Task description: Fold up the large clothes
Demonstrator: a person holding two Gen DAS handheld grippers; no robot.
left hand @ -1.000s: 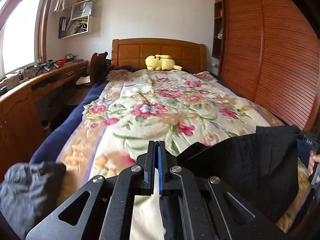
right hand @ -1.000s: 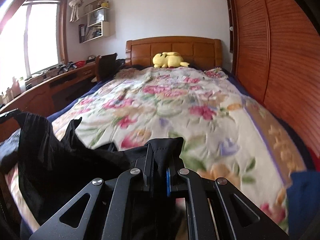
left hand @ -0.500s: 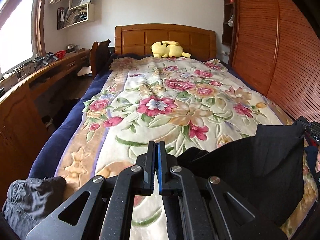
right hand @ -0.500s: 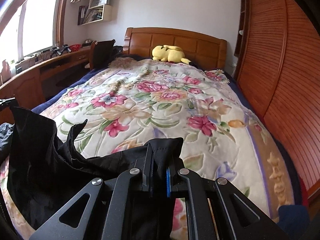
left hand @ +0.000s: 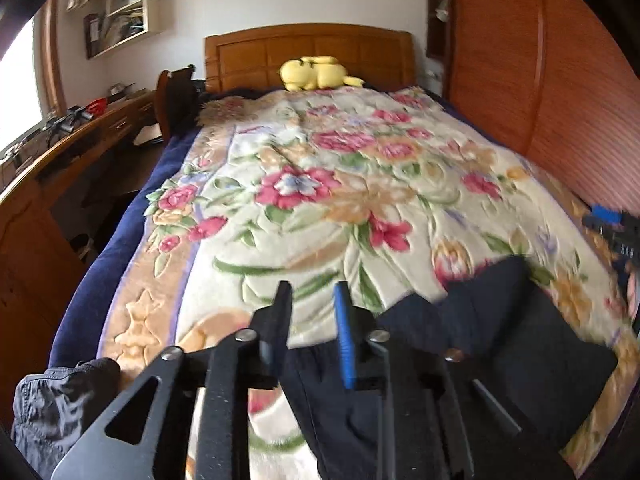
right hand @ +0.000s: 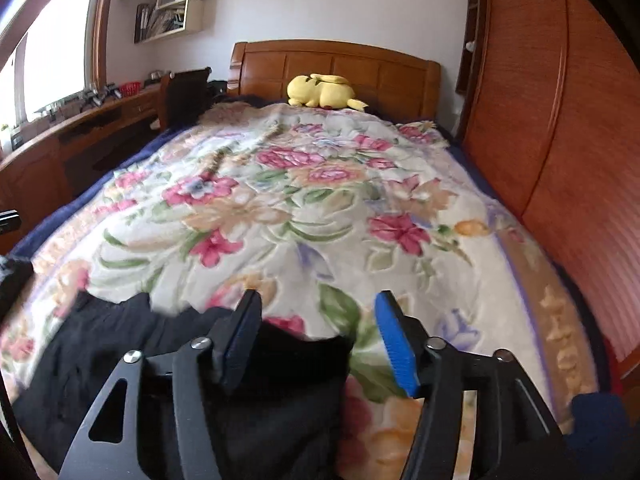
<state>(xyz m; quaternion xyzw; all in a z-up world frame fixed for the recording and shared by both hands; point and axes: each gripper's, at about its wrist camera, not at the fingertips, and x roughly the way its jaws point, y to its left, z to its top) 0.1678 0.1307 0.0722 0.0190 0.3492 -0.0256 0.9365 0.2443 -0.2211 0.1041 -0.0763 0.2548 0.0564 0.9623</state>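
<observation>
A black garment (left hand: 492,344) lies on the floral bedspread (left hand: 340,184) at the near end of the bed. It also shows in the right wrist view (right hand: 168,356). My left gripper (left hand: 312,300) is open just above the garment's left edge and holds nothing. My right gripper (right hand: 316,308) is open wide above the garment's right edge and holds nothing. The right gripper's tip also shows at the right edge of the left wrist view (left hand: 612,228).
A grey garment (left hand: 60,400) lies at the bed's near left corner. A yellow plush toy (right hand: 324,92) rests by the wooden headboard (right hand: 336,64). A wooden desk (left hand: 60,148) runs along the left. A wooden wardrobe (right hand: 560,120) stands along the right.
Both grippers were shut on the black garment and held it up. Both have opened and let go, and the garment has dropped flat onto the bedspread.
</observation>
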